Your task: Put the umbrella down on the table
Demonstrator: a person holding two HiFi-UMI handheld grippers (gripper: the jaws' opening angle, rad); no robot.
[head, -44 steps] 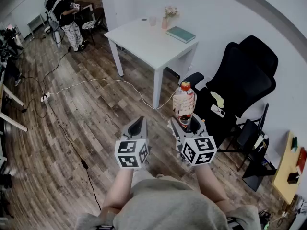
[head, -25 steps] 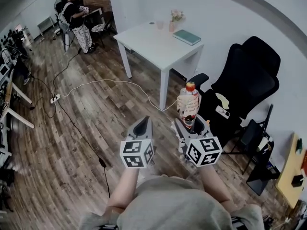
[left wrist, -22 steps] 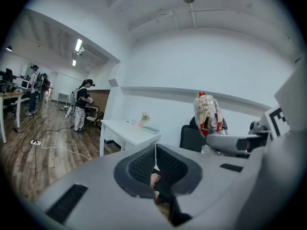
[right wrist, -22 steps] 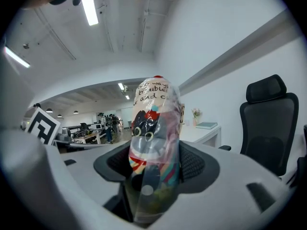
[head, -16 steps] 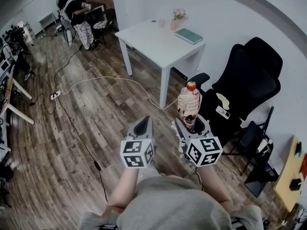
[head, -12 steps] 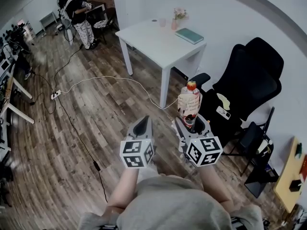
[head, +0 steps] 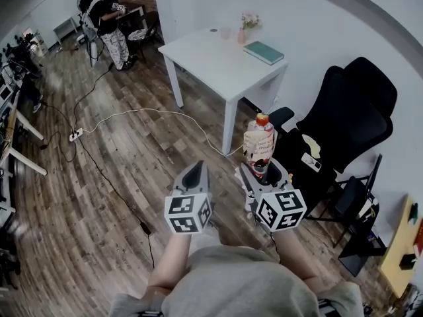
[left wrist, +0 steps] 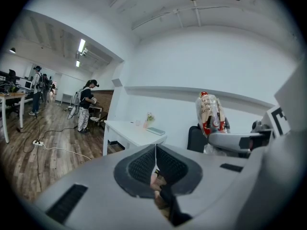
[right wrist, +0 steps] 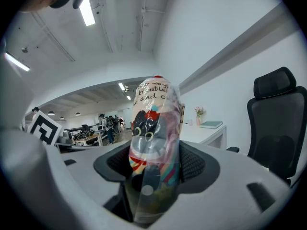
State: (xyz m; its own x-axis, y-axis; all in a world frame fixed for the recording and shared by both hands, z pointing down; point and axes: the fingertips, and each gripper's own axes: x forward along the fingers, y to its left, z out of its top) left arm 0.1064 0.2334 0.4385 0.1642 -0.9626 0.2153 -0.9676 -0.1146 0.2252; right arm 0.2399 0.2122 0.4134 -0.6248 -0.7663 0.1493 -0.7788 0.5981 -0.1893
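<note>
A folded umbrella (head: 258, 144) in a clear printed sleeve with a red tip stands upright in my right gripper (head: 263, 172), whose jaws are shut on its lower part. In the right gripper view the umbrella (right wrist: 153, 147) fills the middle, clamped between the dark pads. My left gripper (head: 193, 176) is beside it at the left, shut with nothing in it; its pads (left wrist: 154, 164) meet in the left gripper view, where the umbrella (left wrist: 211, 116) shows at the right. The white table (head: 205, 61) stands ahead, beyond both grippers.
A green book (head: 263, 53), a small vase of flowers (head: 248, 26) and a cup (head: 226, 33) sit on the table's far side. A black office chair (head: 344, 121) is at the right. A white cable (head: 145, 114) crosses the wooden floor. A person (head: 104, 20) stands at the far left.
Both grippers have come a little nearer the table with the umbrella still held upright. The chair sits slightly further right in the head view.
</note>
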